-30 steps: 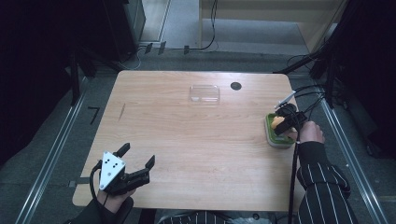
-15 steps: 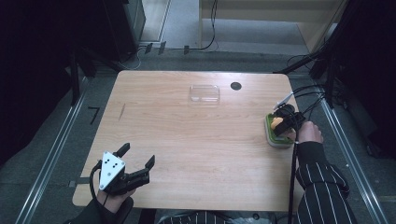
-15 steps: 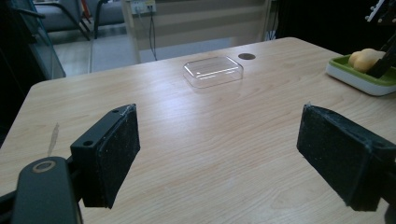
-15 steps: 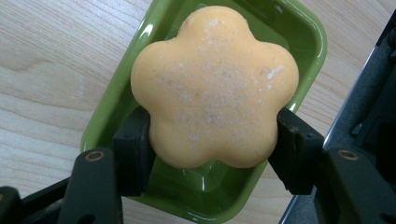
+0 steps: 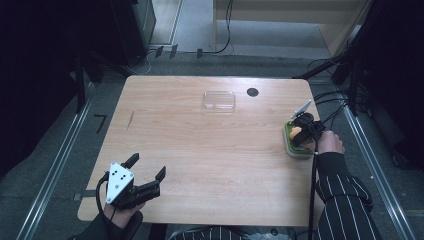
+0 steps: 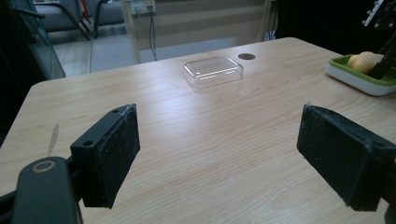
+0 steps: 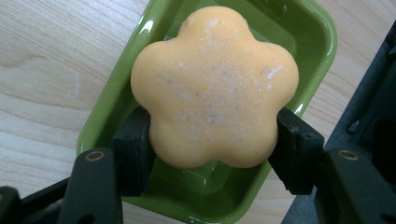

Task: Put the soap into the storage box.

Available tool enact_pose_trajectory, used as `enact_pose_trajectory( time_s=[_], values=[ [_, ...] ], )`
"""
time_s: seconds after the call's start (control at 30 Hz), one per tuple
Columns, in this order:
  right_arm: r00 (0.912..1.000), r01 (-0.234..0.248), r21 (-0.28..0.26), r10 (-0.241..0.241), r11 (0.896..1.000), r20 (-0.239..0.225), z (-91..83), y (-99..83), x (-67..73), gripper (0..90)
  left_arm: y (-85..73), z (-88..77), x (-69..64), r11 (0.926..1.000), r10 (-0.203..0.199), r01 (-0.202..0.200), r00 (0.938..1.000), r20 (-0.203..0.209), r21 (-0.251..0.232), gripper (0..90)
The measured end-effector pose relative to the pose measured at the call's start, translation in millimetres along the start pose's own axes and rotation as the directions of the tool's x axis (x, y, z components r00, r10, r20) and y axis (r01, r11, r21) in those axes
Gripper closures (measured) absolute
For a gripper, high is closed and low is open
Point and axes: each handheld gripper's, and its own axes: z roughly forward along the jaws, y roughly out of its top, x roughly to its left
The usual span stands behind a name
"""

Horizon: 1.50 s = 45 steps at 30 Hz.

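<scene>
Evidently a pick-up in hand at the right edge of the table [image 5: 210, 150]. Lying in the green dish [image 7: 116, 107], close to the person's right hand: a flower-shaped orange soap [image 7: 215, 86]. Placed in that shallow tray presumably to keep it from sliding and off the bare wood. Lying flat, broad face up, with opposite sides free for a grip.

Gripped exactly there by the right gripper [image 7: 212, 140]: drawn in narrow, one black pad pressed against each side of the soap, with nothing else between them. Seen from the high view reaching down into the dish [image 5: 295, 151], with the hand just behind. Cannot tell whether the soap is raised off the dish floor or merely clamped where it lies.

Set at the far middle of the table, well apart from the dish: a clear plastic box [image 5: 219, 100], lying flat beside a small dark round hole [image 5: 252, 92]. Probably left there as a spot to bring the soap to, though only a guess.

Waiting at the near left corner: the left gripper [image 5: 148, 165], spread wide, holding nothing and touching nothing, with bare wood showing between its pads [image 6: 114, 154]. Likely held clear of the working hand, pointing roughly towards the clear plastic box.
</scene>
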Motion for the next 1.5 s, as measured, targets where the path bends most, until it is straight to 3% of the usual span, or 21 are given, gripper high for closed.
enact_pose_trajectory(
  time_s=[0.97, 1.1, 1.5],
  values=[
    [0.9999, 0.009, 0.027, -0.009, 1.000, -0.009, 3.8, -2.5, -0.6, 36.6, 0.8, 1.9, -1.1, 1.0000, 0.002, -0.002, 1.0000, 0.004, 0.001, 13.7],
    [1.0000, -0.005, 0.016, 0.005, 1.000, 0.006, -1.4, -2.7, -1.0, 31.8, 0.5, 1.8, -1.3, 1.0000, 0.005, -0.005, 1.0000, 0.005, 0.000, 13.7],
    [0.9995, -0.022, -0.027, 0.022, 0.999, -0.023, -16.5, -5.4, 0.3, 25.7, 0.1, 0.0, 0.0, 1.0000, 0.000, 0.000, 1.0000, 0.000, 0.000, 13.7]
  ],
)
